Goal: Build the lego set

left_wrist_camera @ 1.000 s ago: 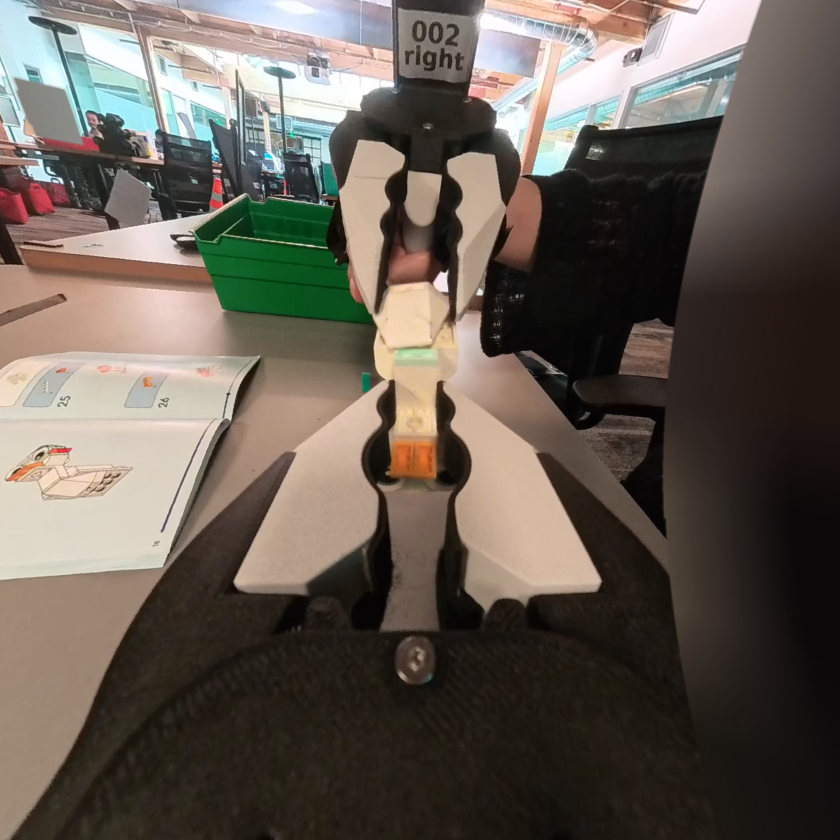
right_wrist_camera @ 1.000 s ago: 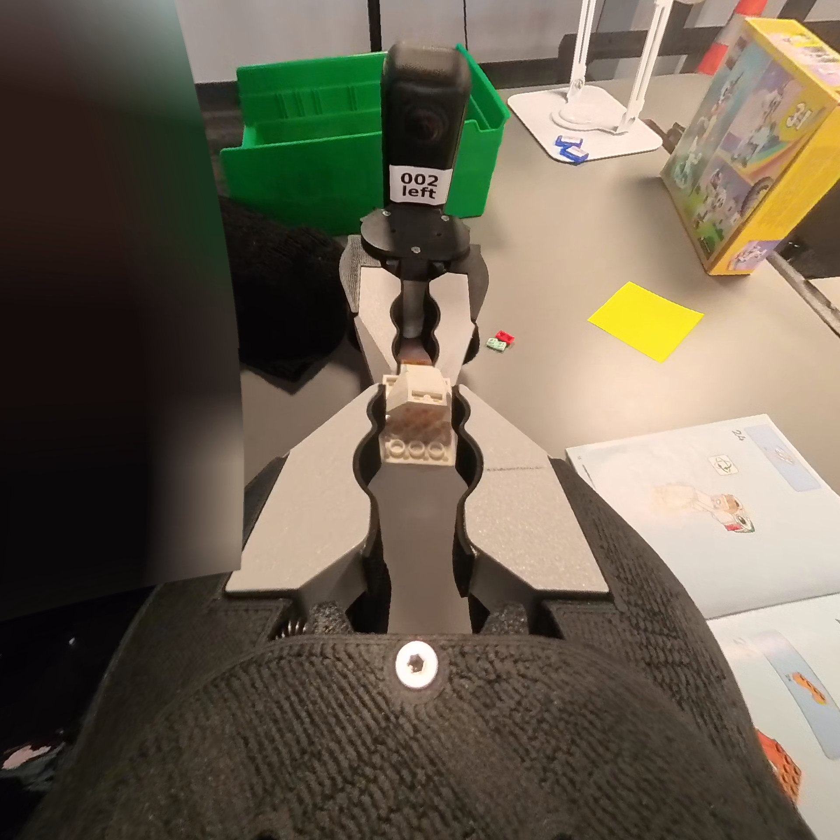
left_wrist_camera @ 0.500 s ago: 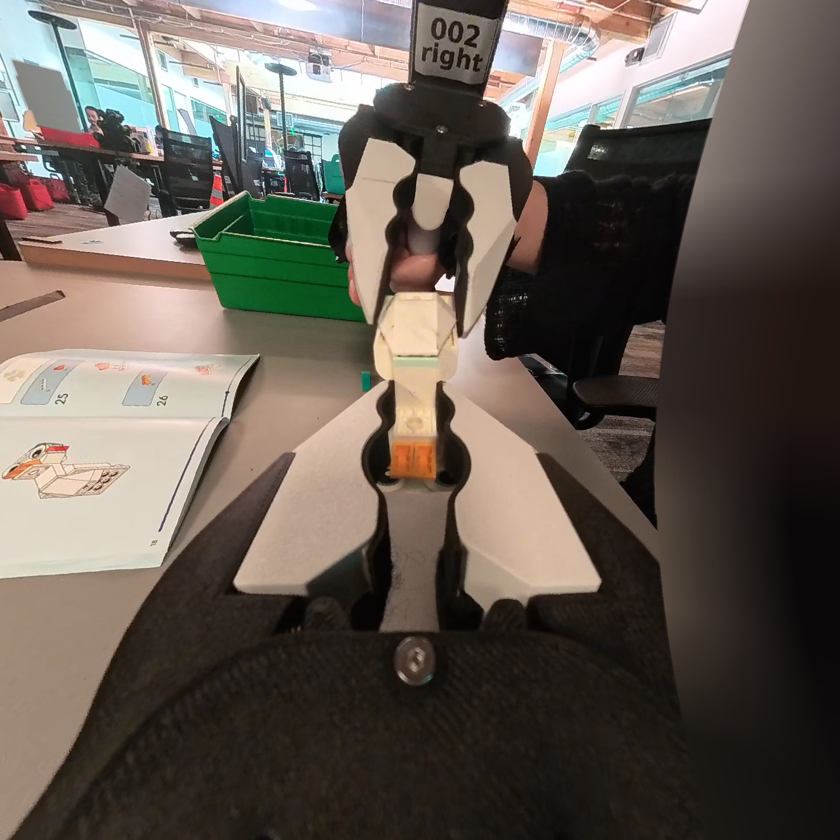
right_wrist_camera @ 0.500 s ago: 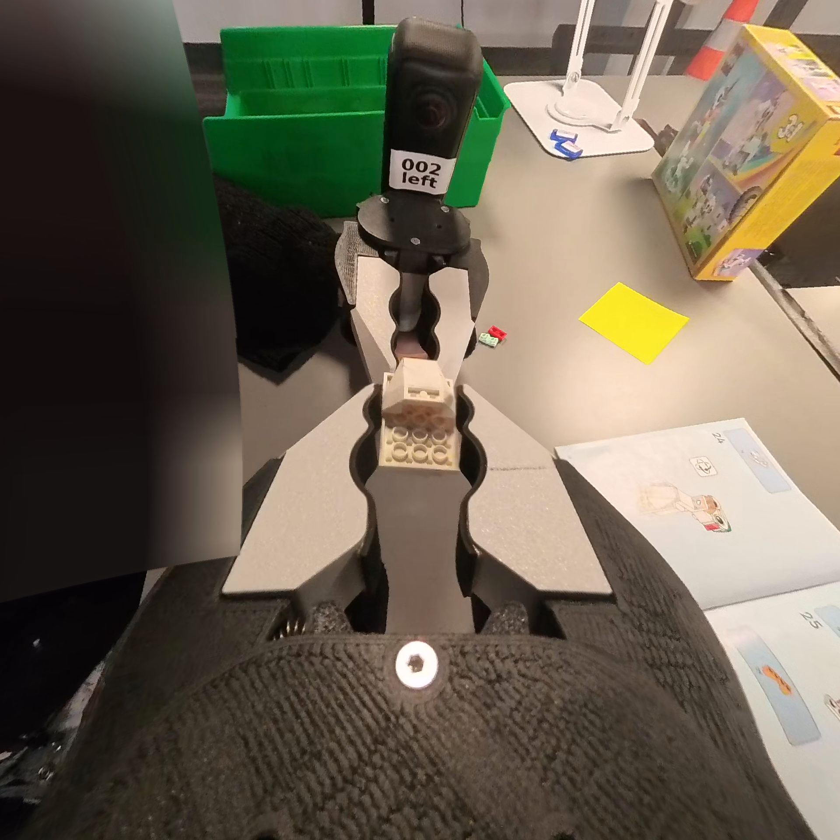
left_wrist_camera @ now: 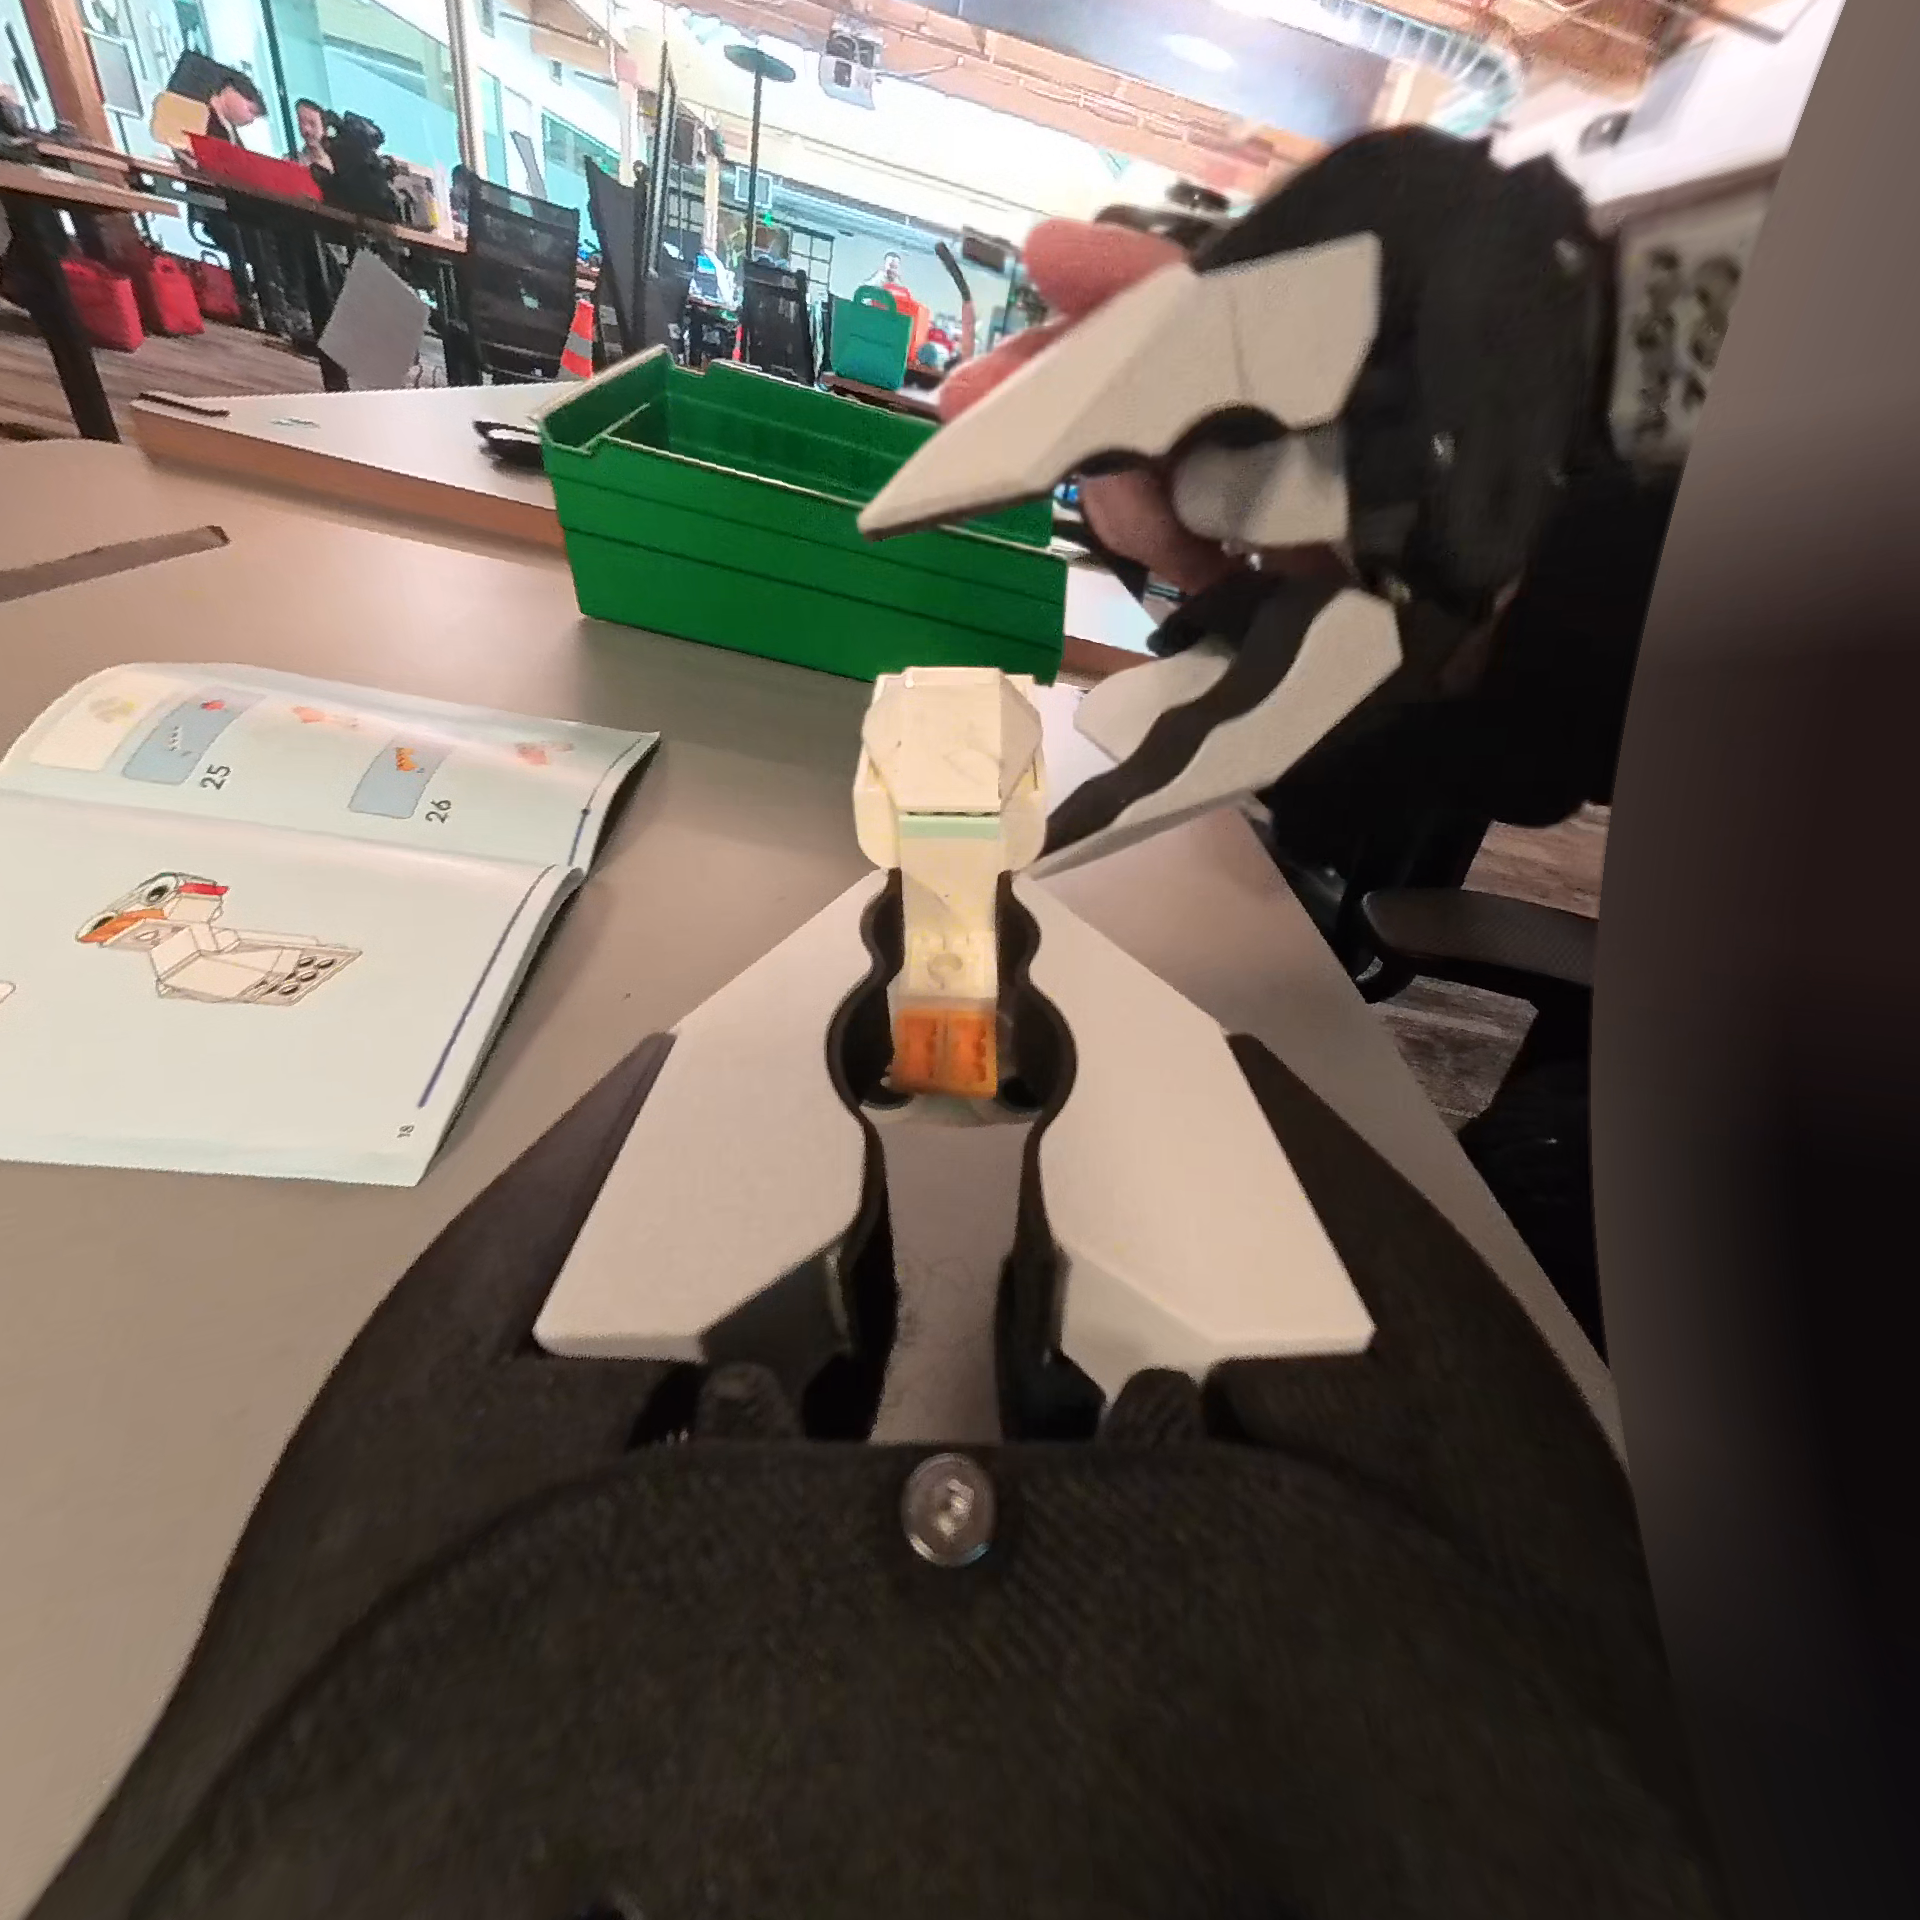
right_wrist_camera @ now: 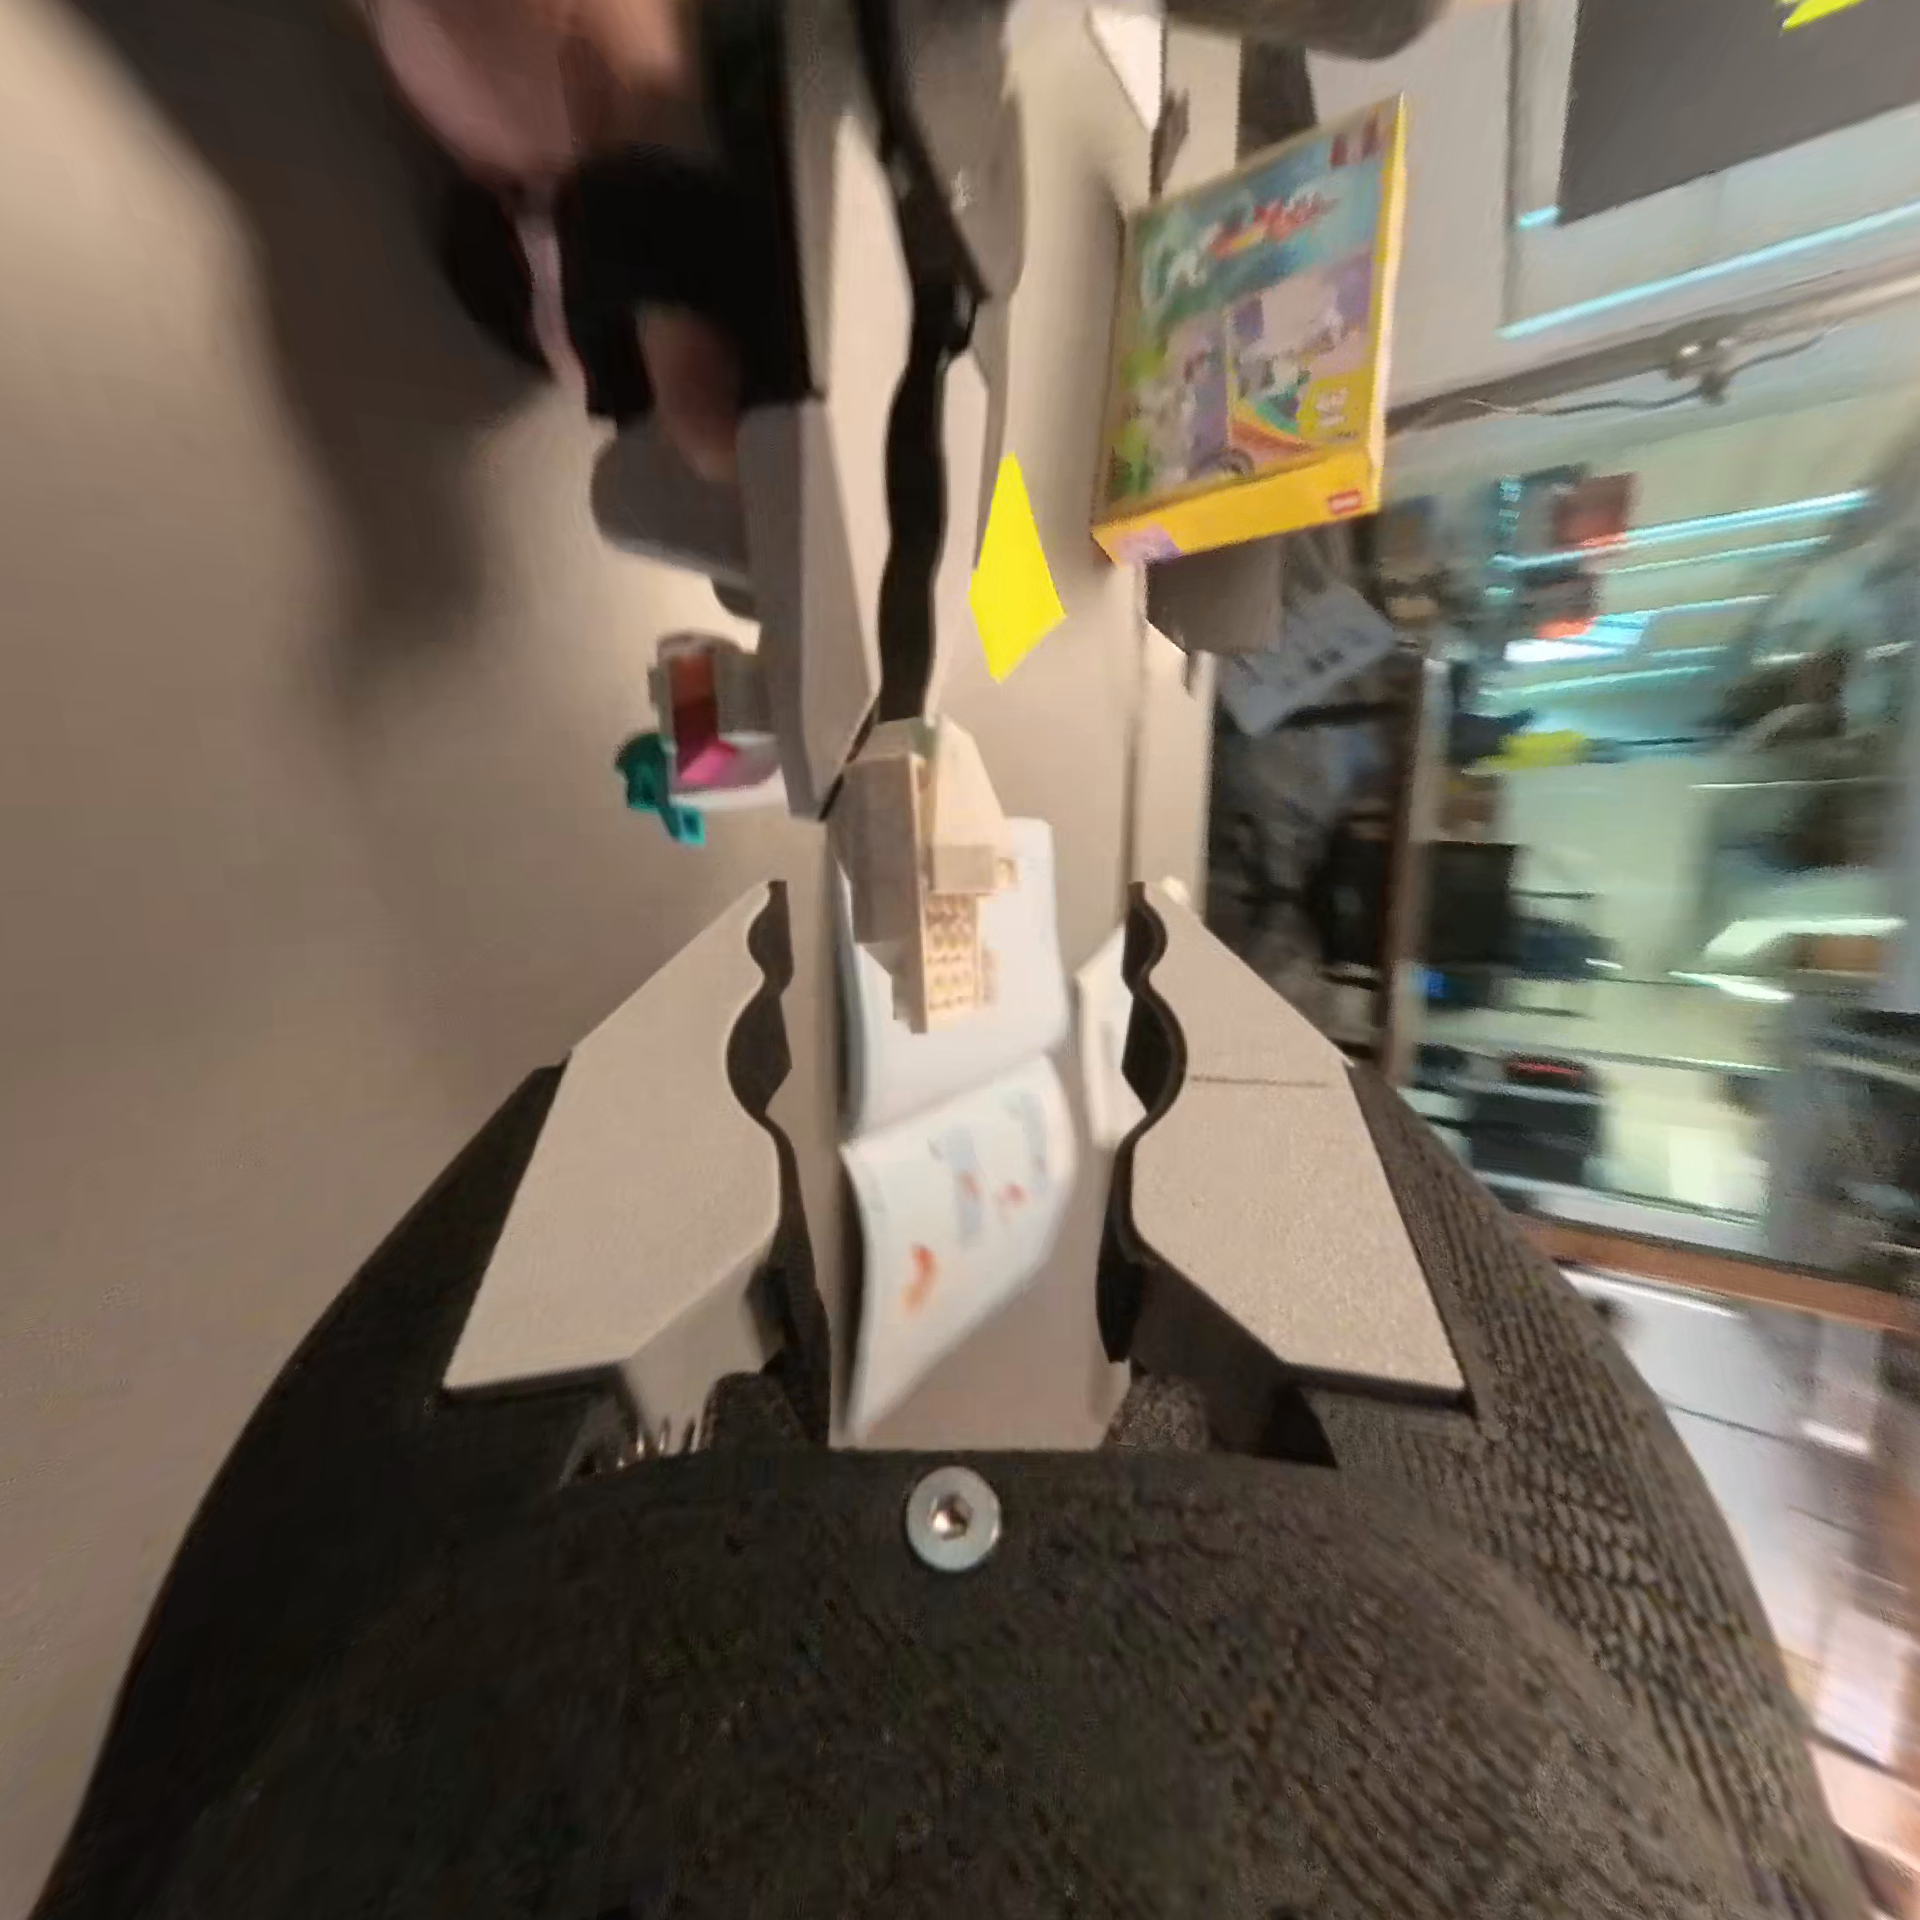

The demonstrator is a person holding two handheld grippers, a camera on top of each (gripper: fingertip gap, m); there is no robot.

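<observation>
Green bin (left_wrist_camera: 810, 540), contents hidden, left tongs (left_wrist_camera: 951, 883) gripping lego duck (left_wrist_camera: 948, 831)

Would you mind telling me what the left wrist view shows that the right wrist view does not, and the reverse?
Only the left wrist view shows the green bin and the orange bricks at the near end of the white lego model, clamped in the left gripper. Only the right wrist view, which is blurred, shows the yellow set box, a yellow paper and a small cluster of coloured pieces. Both show the model, the open instruction booklet, the grey table and the open right gripper.
</observation>
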